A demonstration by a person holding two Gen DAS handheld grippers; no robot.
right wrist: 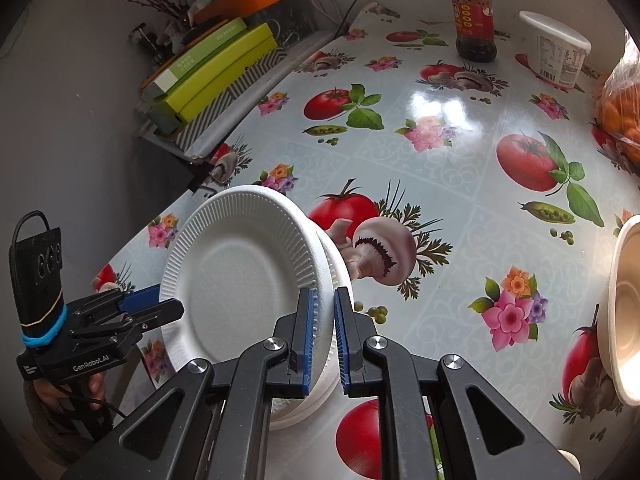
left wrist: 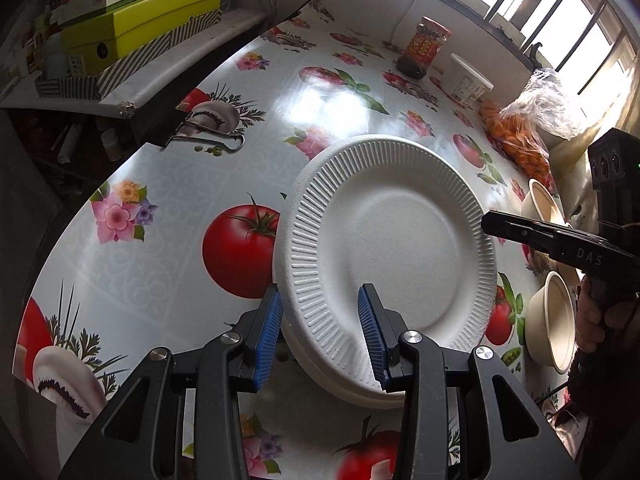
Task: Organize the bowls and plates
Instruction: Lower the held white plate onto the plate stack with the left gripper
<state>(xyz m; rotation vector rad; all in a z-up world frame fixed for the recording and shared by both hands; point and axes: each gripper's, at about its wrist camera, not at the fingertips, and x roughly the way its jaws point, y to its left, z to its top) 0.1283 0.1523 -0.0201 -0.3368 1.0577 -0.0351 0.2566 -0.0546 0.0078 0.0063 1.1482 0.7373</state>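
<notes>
Pinching the ribbed rim of a white paper plate (right wrist: 240,280), the right gripper (right wrist: 324,336) is closed on it — tilted above a plate stack (left wrist: 344,384). The left gripper (left wrist: 320,336) straddles the opposite rim; contact unclear. Both point steeply down at the glossy tablecloth (right wrist: 440,152).

The left hand-held gripper (left wrist: 322,332) is a matte black frame of angular linkage arms with triangular cut-outs, joined by round silver screws (left wrist: 412,336), each finger faced with a ribbed blue pad (left wrist: 269,336). The right hand-held gripper (right wrist: 323,336) is built the same: black arms, silver pivots, blue ridged pads (right wrist: 307,340). Seen from the side, the left unit carries white "GenRobot.AI" lettering (right wrist: 91,363), a black box with round lenses (right wrist: 42,264) strapped on by a blue band (right wrist: 44,334), and a black cable (right wrist: 28,220) looping from its top. The right unit's side bears the letters "DAS" (left wrist: 589,257). A dark knitted sleeve (left wrist: 592,380) covers the wrist behind it.
</notes>
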